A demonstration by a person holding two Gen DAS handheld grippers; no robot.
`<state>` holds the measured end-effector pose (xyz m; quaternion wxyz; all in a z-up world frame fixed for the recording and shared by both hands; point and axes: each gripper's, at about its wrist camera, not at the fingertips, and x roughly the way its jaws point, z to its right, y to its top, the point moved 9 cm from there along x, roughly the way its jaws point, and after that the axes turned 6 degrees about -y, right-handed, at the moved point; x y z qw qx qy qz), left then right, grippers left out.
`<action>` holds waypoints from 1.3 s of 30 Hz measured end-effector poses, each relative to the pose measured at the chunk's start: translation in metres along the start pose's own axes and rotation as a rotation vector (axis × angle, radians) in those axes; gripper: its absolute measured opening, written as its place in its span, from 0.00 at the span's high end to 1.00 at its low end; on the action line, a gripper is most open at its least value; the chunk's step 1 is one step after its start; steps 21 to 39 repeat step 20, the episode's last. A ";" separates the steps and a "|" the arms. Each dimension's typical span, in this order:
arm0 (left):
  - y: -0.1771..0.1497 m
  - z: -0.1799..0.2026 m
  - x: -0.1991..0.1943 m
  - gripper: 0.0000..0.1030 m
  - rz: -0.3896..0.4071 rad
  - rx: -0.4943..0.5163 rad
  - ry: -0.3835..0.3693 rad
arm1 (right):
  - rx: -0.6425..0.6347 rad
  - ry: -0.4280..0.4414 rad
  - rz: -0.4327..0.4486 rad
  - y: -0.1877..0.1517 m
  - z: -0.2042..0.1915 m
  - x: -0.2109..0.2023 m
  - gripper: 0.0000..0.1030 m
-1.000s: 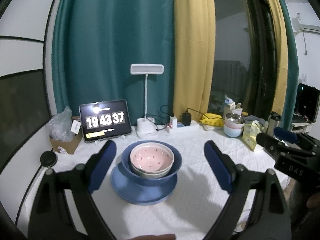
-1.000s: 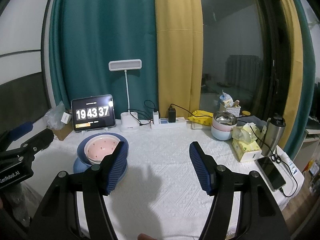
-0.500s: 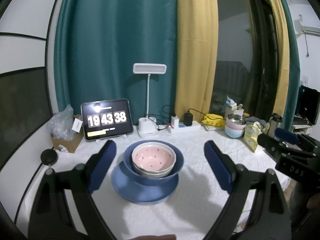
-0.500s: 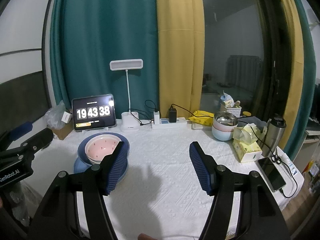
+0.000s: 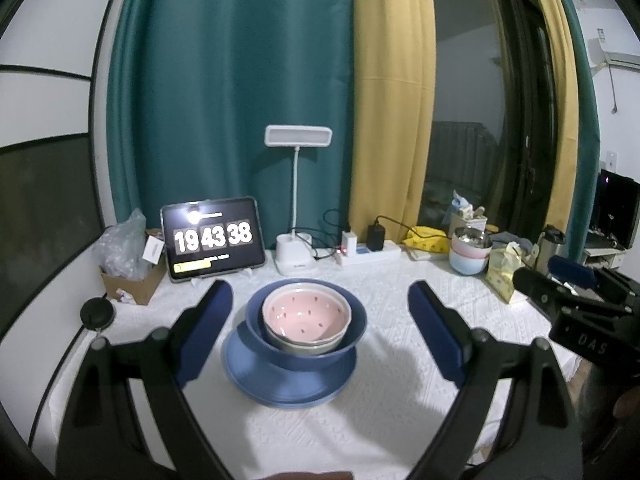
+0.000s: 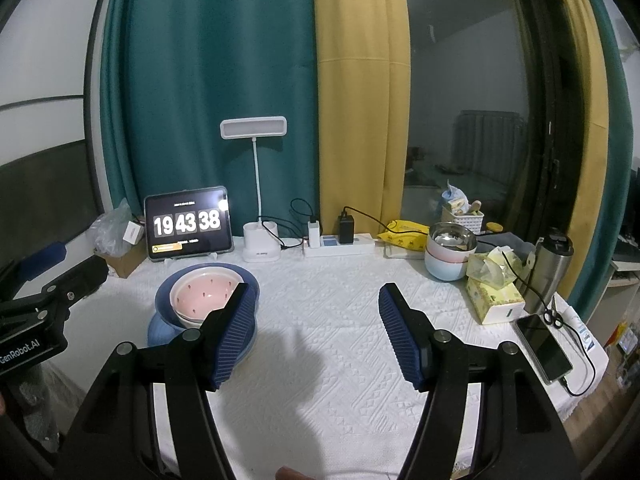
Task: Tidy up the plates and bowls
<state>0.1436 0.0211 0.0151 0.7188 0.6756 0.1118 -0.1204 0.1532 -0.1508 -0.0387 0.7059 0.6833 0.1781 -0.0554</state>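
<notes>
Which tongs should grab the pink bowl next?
Probably the left tongs: open, with the pink bowl centred between them. The right tongs face bare tablecloth, bowl off to their side.

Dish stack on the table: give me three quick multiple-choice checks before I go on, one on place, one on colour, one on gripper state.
1. Where does the pink bowl sit?
A. Nested in the stack on the blue plate
B. Beside the tissue box
C. On the tablet

2. What colour is the large bowl around it?
A. Yellow
B. Blue
C. Steel

3. How is the left gripper?
A. Shut on the plate
B. Shut on a bowl
C. Open, holding nothing

Answers: A, the left wrist view shows the bowls stacked on the plate; B, its rim and wall are dark blue; C, its jaws stand apart, clear of the stack.
</notes>
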 end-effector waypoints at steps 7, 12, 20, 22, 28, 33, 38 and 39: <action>0.000 0.000 0.000 0.12 -0.001 0.000 -0.002 | 0.000 0.002 -0.002 -0.002 -0.001 -0.001 0.34; 0.000 0.000 0.000 0.12 -0.001 -0.001 0.000 | 0.001 0.001 -0.006 -0.004 -0.002 -0.001 0.34; 0.000 0.001 -0.001 0.12 0.001 0.001 -0.005 | 0.001 0.002 -0.006 -0.004 -0.002 0.000 0.34; 0.000 0.001 -0.001 0.12 0.001 0.001 -0.005 | 0.001 0.002 -0.006 -0.004 -0.002 0.000 0.34; 0.000 0.001 -0.001 0.12 0.001 0.001 -0.005 | 0.001 0.002 -0.006 -0.004 -0.002 0.000 0.34; 0.000 0.001 -0.001 0.12 0.001 0.001 -0.005 | 0.001 0.002 -0.006 -0.004 -0.002 0.000 0.34; 0.000 0.001 -0.001 0.12 0.001 0.001 -0.005 | 0.001 0.002 -0.006 -0.004 -0.002 0.000 0.34; 0.000 0.001 -0.001 0.12 0.001 0.001 -0.005 | 0.001 0.002 -0.006 -0.004 -0.002 0.000 0.34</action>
